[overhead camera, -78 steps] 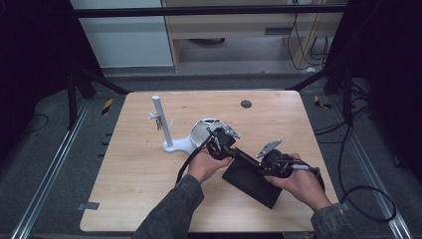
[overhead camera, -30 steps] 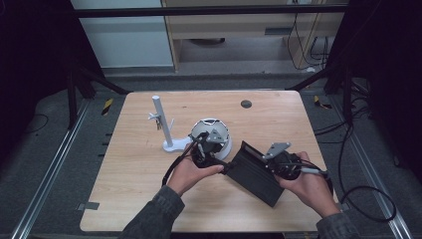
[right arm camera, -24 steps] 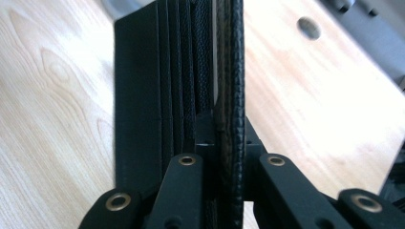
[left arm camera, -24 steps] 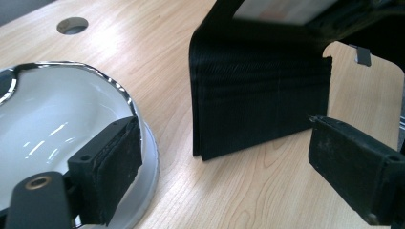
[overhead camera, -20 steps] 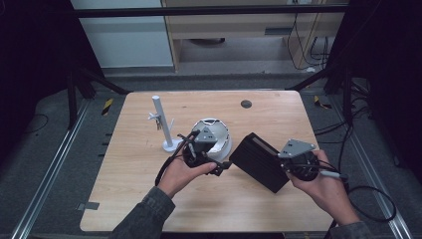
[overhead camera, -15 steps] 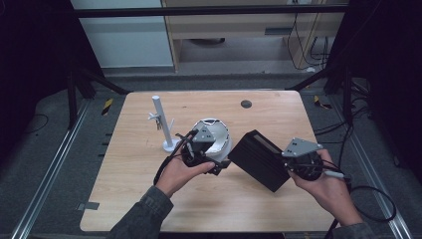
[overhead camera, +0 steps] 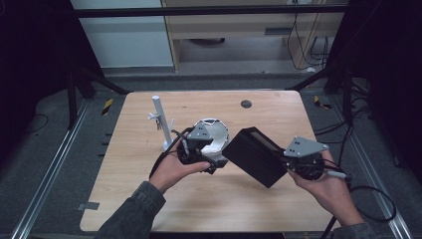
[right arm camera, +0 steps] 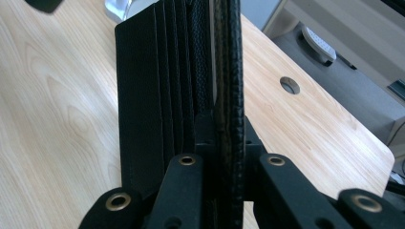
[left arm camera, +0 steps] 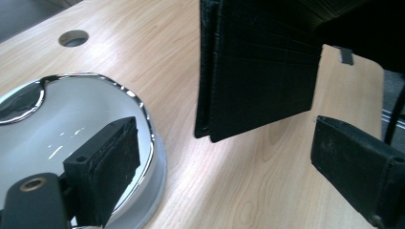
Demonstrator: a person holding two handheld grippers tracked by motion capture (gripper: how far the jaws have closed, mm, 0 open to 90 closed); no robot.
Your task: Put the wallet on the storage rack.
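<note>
Two tongs are above the tabletop (overhead camera: 149, 199). The right tongs (overhead camera: 291, 167) pinch one edge of the black wallet (overhead camera: 256, 155) and hold it in the air, tilted and partly unfolded. The left tongs (left arm camera: 224, 176) are spread wide, with nothing between the pads, just beside the wallet. Behind them stands a shiny white bowl (overhead camera: 216, 132), then a white stand (overhead camera: 160, 122).

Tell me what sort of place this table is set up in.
Probably a lab or workshop recording station, not a home. The wooden table stands inside a dark metal frame, loose cables trail over the grey floor, and a plain cabinet stands behind.
</note>
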